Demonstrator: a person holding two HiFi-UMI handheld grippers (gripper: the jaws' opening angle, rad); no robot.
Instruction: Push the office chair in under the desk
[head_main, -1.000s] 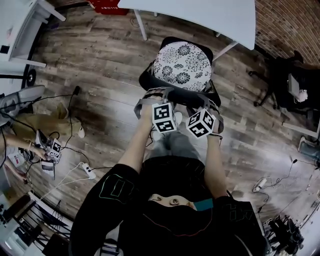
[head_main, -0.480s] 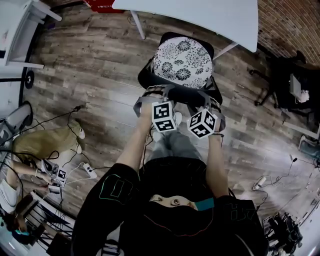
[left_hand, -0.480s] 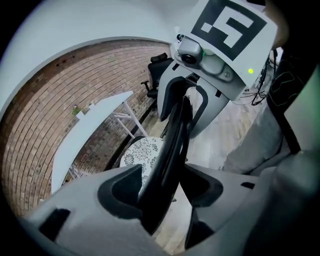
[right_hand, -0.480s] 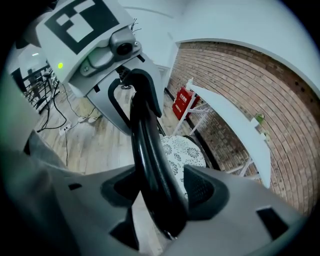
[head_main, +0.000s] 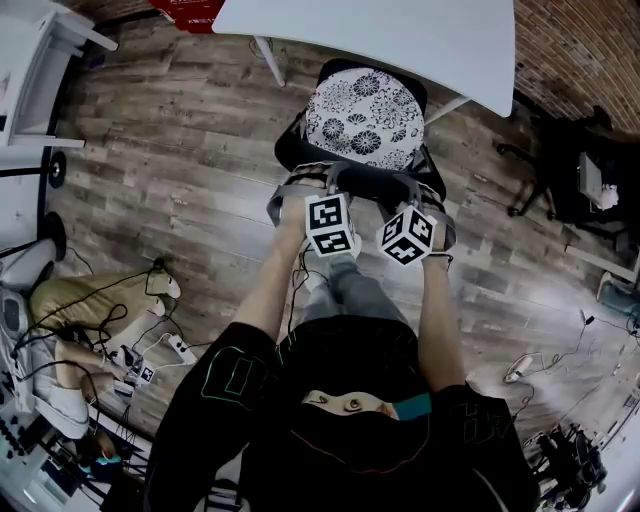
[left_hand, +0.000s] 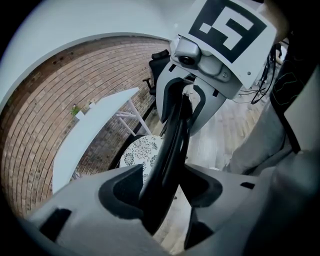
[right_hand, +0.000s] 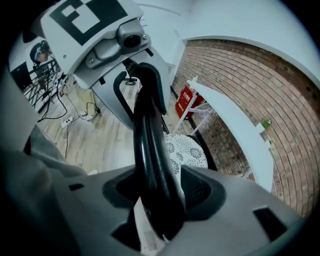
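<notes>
The office chair has a black frame and a flower-patterned seat cushion (head_main: 365, 118); its front sits under the edge of the white desk (head_main: 400, 35). My left gripper (head_main: 303, 190) and right gripper (head_main: 428, 203) hold the top of the black backrest (head_main: 375, 185) side by side. In the left gripper view the backrest edge (left_hand: 167, 165) fills the gap of the left gripper (left_hand: 162, 192). In the right gripper view the backrest (right_hand: 150, 150) sits between the jaws of the right gripper (right_hand: 160, 192), which have just been closing on it.
A second black chair (head_main: 570, 170) stands at the right by the brick wall (head_main: 590, 50). Cables and a power strip (head_main: 180, 347) lie on the wooden floor at the left, near a person (head_main: 80, 300) sitting low. A red box (head_main: 190, 10) is beside the desk leg.
The chair and both grippers have moved toward the desk, upward in the head view, and more of the seat lies under the desk edge. The person at the left has shifted.
</notes>
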